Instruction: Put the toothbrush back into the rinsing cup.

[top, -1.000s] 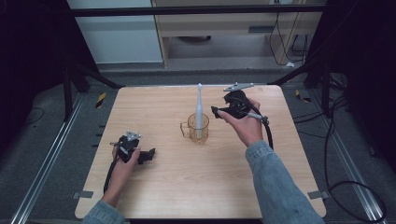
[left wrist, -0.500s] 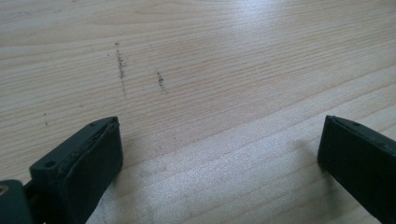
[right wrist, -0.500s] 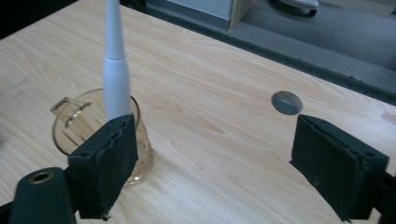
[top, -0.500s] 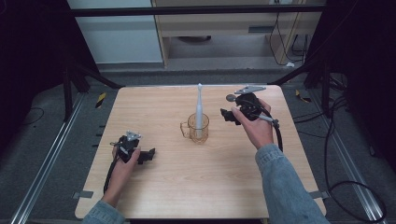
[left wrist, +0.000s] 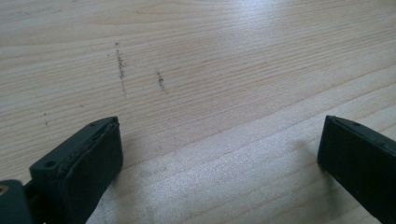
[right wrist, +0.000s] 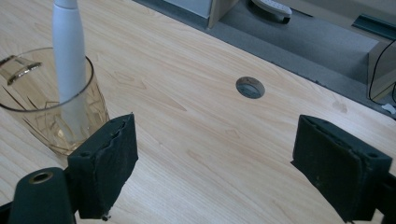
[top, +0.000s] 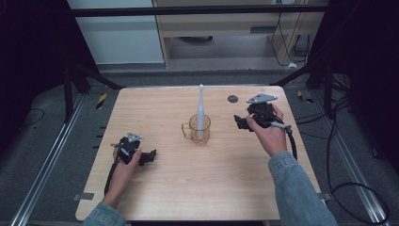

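Observation:
A clear amber glass mug [top: 199, 129] stands mid-table with a white toothbrush [top: 201, 106] upright in it. My right gripper [top: 239, 122] is held above the table to the right of the mug, open and holding nothing, apart from the glass. In the right gripper view the mug [right wrist: 42, 116] and toothbrush [right wrist: 69, 51] sit just left of the left jaw, with bare wood between the jaws of the right gripper [right wrist: 219, 158]. My left gripper [top: 149, 157] rests low on the table at front left. It is open over bare wood in the left gripper view [left wrist: 219, 158].
The wooden table [top: 188, 188] has a small round grommet hole [top: 232, 99] near its back right. Black frame posts stand at the rear corners. A cable [top: 339, 183] trails from the right gripper over the floor to the right.
My right gripper has drawn back to the right and slightly toward the person, away from the toothbrush and mug. The toothbrush stays standing in the mug. The left gripper has not moved.

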The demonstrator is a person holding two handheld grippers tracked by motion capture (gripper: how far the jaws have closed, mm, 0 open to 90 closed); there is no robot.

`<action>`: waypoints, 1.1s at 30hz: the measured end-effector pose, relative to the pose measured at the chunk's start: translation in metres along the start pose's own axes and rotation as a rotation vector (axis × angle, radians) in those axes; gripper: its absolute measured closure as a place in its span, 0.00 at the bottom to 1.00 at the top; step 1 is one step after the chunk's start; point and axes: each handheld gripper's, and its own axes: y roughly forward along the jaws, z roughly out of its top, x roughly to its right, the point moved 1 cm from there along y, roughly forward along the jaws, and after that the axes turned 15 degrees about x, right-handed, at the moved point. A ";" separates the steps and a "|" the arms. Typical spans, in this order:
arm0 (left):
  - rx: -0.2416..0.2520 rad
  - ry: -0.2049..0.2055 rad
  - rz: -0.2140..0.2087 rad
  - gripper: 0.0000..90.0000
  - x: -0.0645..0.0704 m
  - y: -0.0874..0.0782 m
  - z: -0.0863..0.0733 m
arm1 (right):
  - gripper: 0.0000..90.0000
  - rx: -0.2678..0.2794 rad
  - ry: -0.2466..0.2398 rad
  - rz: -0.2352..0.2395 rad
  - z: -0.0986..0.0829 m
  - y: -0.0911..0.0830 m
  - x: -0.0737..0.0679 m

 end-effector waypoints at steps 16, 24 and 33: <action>0.000 0.000 0.000 0.00 0.000 0.000 0.000 | 0.16 -0.026 0.049 -0.038 -0.047 -0.021 0.015; 0.000 0.000 0.000 0.00 0.000 0.000 0.000 | 0.16 -0.046 0.076 -0.046 -0.070 -0.025 0.018; 0.000 0.000 0.000 0.00 0.000 0.000 0.000 | 0.16 -0.077 0.122 -0.043 -0.100 -0.027 0.015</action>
